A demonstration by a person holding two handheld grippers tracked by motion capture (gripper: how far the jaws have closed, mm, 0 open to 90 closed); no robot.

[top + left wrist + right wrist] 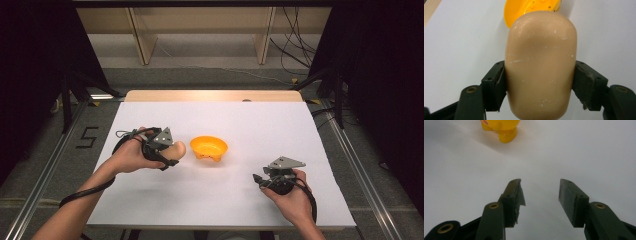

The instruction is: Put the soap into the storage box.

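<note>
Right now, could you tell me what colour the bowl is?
Orange-yellow bowl; the high view shows it best.

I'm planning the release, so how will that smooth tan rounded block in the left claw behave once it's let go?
The smooth tan rounded block looks stiff: the left claw clamps its sides with no visible denting. Its glossy, scuffed surface may be slippery. Its rounded ends suggest it could rock or roll on the white table beside the orange plastic bowl.
</note>
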